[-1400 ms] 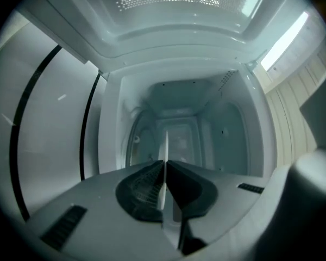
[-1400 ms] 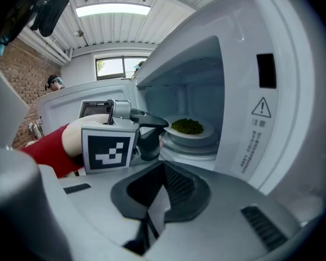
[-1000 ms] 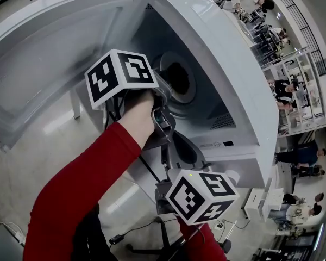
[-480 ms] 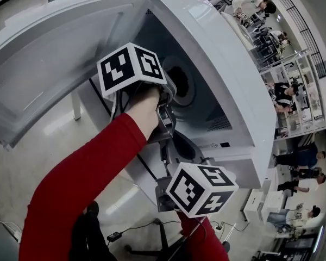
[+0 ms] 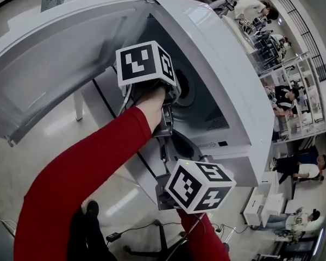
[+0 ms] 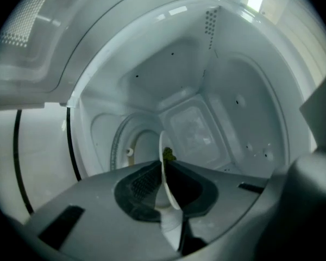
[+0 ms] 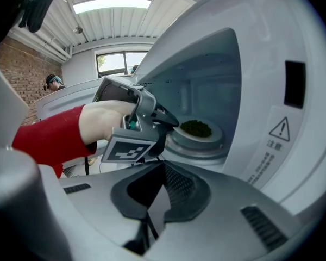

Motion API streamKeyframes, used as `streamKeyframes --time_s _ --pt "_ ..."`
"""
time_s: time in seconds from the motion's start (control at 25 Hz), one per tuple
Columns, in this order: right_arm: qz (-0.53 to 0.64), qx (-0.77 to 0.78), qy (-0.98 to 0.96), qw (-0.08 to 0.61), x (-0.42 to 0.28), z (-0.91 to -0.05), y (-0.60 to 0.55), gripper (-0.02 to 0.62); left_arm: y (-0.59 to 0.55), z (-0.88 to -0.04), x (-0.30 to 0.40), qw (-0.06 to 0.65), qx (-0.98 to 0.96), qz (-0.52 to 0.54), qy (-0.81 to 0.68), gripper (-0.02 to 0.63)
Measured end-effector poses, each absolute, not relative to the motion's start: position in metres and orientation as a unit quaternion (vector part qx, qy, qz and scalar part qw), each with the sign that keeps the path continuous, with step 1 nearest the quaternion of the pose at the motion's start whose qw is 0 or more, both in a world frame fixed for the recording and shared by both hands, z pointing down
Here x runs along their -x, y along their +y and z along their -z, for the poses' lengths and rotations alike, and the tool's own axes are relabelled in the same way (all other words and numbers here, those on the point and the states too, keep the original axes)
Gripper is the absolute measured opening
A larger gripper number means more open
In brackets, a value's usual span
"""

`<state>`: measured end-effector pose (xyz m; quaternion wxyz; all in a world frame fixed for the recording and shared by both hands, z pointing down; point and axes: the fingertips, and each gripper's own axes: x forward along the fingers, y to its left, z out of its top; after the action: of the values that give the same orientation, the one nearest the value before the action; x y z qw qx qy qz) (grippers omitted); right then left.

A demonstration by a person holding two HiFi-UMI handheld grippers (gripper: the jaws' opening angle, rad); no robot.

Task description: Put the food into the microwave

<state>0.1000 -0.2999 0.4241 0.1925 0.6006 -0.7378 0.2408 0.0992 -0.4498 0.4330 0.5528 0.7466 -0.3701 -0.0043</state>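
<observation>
Food (image 7: 196,128) on plate (image 7: 204,137), microwave (image 7: 271,58) partly cropped

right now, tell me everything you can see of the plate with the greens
The plate is small, round, white, ceramic-looking, with a low heap of dark greens. It lies flat on the turntable inside the open microwave. The left claw grips its near rim, jaws just now easing open.
</observation>
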Motion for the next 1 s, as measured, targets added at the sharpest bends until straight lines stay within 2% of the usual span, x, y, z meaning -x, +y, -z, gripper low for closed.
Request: streamKeyframes --time_s 0.36,1.0 --pt "-0.237 -0.596 -0.741 0.199 -0.100 -0.423 -0.302 0.014 -0.451 -0.440 -0.094 0.471 -0.776 -0.083 -0.411 0.063" --pt "-0.239 -0.593 -0.740 0.209 -0.104 -0.430 -0.290 0.014 -0.453 -0.437 -0.104 0.356 -0.816 -0.132 -0.437 0.094"
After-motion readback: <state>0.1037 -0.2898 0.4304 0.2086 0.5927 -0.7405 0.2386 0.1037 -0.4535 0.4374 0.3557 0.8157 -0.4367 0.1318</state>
